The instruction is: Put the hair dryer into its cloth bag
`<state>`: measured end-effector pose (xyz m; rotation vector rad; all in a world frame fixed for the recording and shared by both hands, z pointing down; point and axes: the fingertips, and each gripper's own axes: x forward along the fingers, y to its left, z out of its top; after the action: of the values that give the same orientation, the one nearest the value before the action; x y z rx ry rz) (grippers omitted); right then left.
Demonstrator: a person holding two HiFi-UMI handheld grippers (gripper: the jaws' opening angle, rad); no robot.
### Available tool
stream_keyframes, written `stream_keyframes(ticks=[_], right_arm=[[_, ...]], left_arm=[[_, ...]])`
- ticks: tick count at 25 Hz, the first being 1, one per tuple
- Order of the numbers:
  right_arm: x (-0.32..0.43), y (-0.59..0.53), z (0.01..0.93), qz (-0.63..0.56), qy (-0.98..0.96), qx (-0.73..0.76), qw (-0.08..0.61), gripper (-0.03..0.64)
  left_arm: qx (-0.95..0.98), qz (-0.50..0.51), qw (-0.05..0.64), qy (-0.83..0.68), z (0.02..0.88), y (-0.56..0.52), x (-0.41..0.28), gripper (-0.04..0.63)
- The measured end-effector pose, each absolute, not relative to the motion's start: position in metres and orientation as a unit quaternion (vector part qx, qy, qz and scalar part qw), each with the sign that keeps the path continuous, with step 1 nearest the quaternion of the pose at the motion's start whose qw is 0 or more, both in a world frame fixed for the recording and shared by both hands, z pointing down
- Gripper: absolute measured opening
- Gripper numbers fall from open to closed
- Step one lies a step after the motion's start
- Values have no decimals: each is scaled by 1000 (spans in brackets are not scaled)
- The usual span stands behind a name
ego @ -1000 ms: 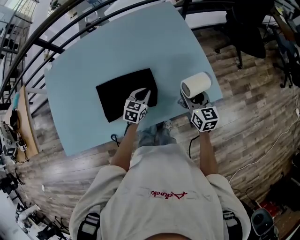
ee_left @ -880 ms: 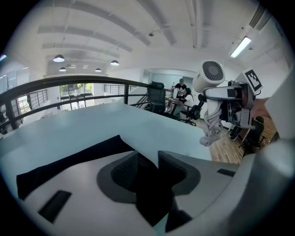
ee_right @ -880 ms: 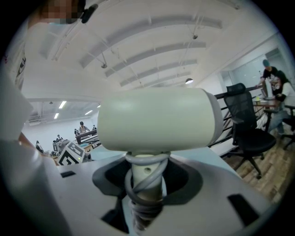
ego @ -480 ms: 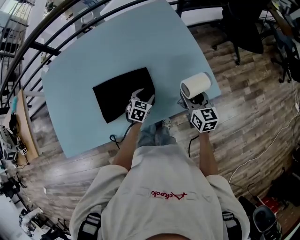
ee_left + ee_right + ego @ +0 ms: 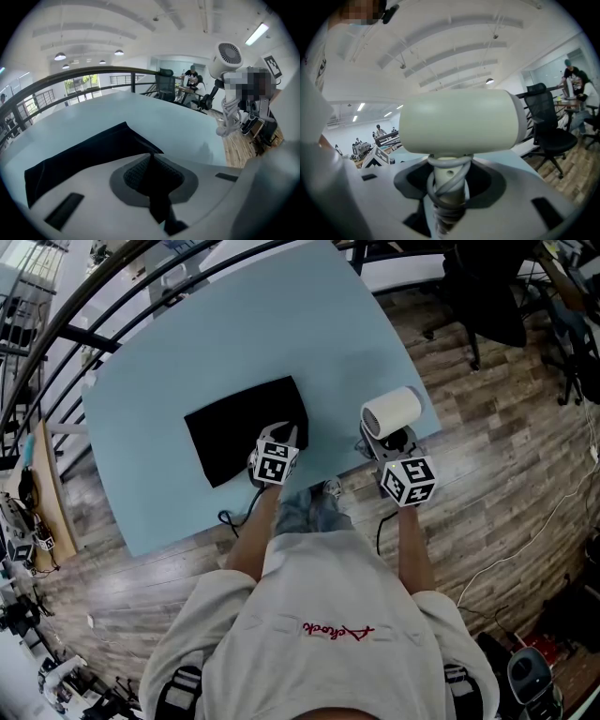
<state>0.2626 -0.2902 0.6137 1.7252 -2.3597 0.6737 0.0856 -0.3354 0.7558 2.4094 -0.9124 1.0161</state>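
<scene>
The black cloth bag [image 5: 242, 427] lies flat on the light blue table [image 5: 187, 343]. My left gripper [image 5: 289, 437] is at the bag's near right corner. In the left gripper view its jaws [image 5: 152, 161] have just been closing, and a fold of the bag's cloth [image 5: 93, 152] is pinched between the pads. My right gripper [image 5: 386, 439] is shut on the handle of the cream hair dryer [image 5: 392, 411] and holds it upright at the table's near right edge. In the right gripper view the dryer's barrel [image 5: 459, 121] fills the middle, with its grey cord [image 5: 446, 187] wound around the handle.
A black office chair [image 5: 489, 292] stands on the wooden floor [image 5: 506, 437] beyond the table's right side. A dark railing [image 5: 112, 296] curves round the table's far and left sides. A black cable [image 5: 231, 519] hangs at the near edge.
My left gripper has sunk onto the bag's near right corner and its jaws have closed on the cloth. The right gripper with the hair dryer has kept still.
</scene>
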Motion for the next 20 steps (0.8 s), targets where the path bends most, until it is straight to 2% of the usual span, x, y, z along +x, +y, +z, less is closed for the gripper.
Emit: stream_keyframes(ticks=[20], right_arm=[[235,-300,623,220,-809,534,109,201]], left_arm=[[863,254,168,-403,692,-339,63,20]])
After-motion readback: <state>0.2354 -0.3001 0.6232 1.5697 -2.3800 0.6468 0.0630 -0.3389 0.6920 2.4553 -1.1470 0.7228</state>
